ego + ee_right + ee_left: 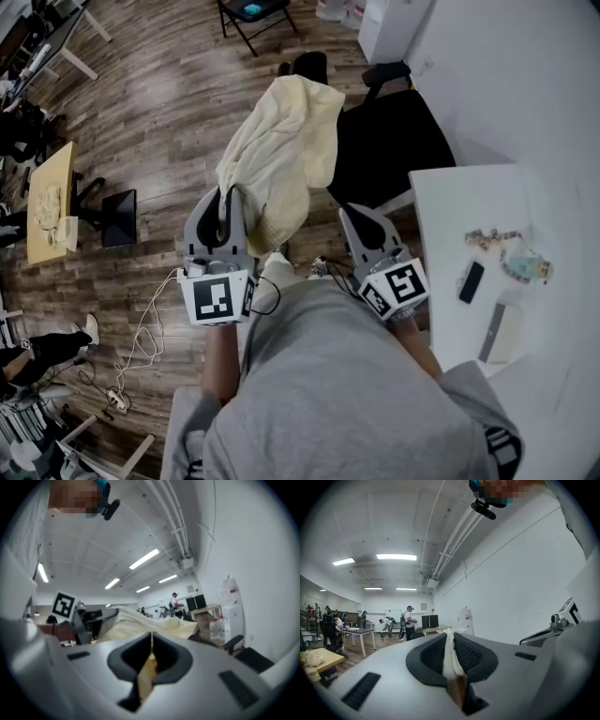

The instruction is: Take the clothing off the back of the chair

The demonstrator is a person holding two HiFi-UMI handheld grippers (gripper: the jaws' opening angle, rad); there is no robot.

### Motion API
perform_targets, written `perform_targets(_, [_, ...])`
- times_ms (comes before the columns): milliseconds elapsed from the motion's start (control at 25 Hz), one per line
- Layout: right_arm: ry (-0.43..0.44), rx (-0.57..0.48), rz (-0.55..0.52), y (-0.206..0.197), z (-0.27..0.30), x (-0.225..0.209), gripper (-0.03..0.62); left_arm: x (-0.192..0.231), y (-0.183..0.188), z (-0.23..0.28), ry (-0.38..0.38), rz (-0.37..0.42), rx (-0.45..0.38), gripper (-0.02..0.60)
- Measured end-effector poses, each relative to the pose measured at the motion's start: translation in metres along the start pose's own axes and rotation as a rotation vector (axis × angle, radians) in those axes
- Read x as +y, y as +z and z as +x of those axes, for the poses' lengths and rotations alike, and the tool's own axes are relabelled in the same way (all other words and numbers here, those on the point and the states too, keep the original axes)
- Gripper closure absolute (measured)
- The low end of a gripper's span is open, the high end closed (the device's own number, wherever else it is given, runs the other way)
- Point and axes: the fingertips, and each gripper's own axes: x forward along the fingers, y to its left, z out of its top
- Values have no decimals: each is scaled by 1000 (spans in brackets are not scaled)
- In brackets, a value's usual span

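Note:
A cream garment [281, 150] hangs bunched over the back of a black office chair [398, 141]. My left gripper [228, 194] is at the garment's lower left edge. In the left gripper view, my left gripper [450, 639] is shut on a thin fold of the cream cloth [451, 660]. My right gripper [352, 214] is at the garment's lower right, beside the chair seat. In the right gripper view, my right gripper [151, 639] has a strip of the same cream cloth [147, 672] pinched between its jaws, and the garment's bulk [140, 623] lies just beyond it.
A white table [450, 202] stands close on the right with a phone [472, 281] and small items on it. A low wooden table [52, 202] is at the left, and a white cable [141, 347] lies on the wood floor. A folding chair [255, 17] stands farther off.

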Motion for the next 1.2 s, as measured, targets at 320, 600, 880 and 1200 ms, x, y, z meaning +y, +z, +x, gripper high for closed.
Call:
perform_targets(320, [50,15,-2,-6,3,8,559,4,-2,-14,51,1,19,509])
perform_targets(600, [71,31,-3,-11,3,12,559,7,-10,-24,71,-4,28,509])
perform_targets(880, [94,37,-7,-14,4,17,559,14,-15,-35,108,-10,34,509])
perform_targets(1200, [126,49,-15,-16,10,30,559,26,-27,-55,148,-7,69,509])
